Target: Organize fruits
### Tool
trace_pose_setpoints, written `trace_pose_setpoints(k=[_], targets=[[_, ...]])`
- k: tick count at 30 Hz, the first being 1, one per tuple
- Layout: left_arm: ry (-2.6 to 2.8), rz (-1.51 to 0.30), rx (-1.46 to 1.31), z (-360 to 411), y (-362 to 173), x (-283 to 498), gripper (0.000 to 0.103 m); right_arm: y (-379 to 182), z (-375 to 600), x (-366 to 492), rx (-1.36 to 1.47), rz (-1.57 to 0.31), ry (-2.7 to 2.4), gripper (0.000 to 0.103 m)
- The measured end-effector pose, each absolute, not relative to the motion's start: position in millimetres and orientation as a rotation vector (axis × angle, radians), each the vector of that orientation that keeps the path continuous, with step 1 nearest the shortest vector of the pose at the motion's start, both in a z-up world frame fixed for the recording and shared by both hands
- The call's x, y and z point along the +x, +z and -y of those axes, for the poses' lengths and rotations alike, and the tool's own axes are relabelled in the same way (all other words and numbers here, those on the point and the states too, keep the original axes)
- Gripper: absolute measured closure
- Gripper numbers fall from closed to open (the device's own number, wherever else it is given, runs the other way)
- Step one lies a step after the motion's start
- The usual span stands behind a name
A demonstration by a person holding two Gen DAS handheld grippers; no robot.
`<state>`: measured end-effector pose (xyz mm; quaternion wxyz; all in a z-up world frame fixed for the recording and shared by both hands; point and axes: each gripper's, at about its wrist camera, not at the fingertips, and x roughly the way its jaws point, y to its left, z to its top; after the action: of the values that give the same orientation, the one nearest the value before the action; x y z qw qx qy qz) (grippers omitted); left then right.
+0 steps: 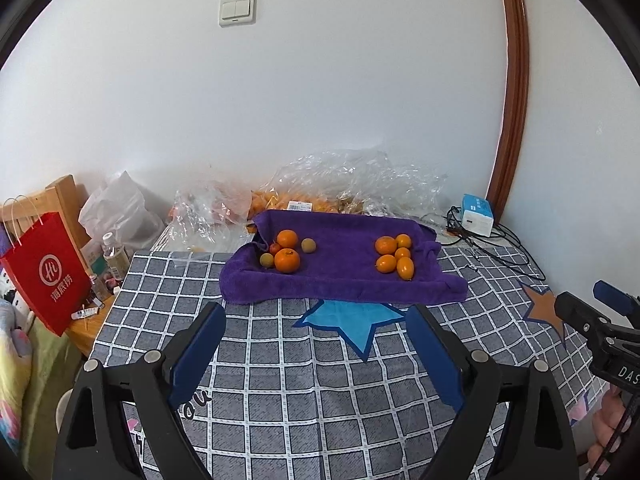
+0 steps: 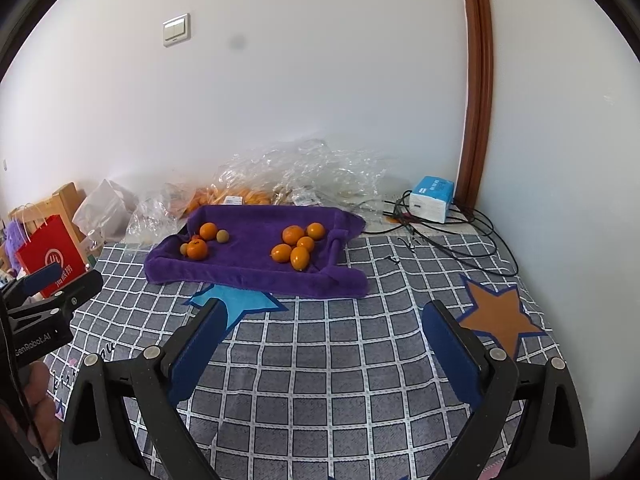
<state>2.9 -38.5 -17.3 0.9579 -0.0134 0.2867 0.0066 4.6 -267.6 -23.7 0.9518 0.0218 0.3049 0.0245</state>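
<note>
Fruits, two clusters of them, sit on the purple towel (image 1: 344, 276) well ahead of my claws, across the checked cloth (image 1: 320, 392). Ahead and to the left of my left claw (image 1: 316, 344) lies the mixed cluster (image 1: 286, 252): two round oranges, two small dull greenish fruits and a tiny red one tucked among them, all bunched close. Ahead and to the right of that claw is the orange cluster (image 1: 394, 256), six small citrus packed together; from the right wrist view I see it (image 2: 296, 244) nearly straight ahead of my right claw (image 2: 324, 344). The nearest of them is an oval kumquat (image 1: 405, 268), its long axis running roughly away from me, tipped a little sideways. The rest look round, no clear axis.

The towel runs side to side across my view, its edges rolled up like a shallow tray.

Both claws hang above the cloth, blue pads spread wide apart, nothing between them. My left claw (image 2: 48, 292) shows at the left edge of the right view, my right claw (image 1: 600, 312) at the right edge of the left view.

Beyond the towel: crumpled clear plastic bags (image 1: 360, 184) against the wall.
</note>
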Motion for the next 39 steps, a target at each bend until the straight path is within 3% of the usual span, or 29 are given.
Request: trace_pose_setpoints(k=[39], targets=[[0.006,-0.576,-0.005,44.8,-16.9,-1.3,0.011,-29.4,270.4,3.0,0.057,-0.635,0.024,0.006]])
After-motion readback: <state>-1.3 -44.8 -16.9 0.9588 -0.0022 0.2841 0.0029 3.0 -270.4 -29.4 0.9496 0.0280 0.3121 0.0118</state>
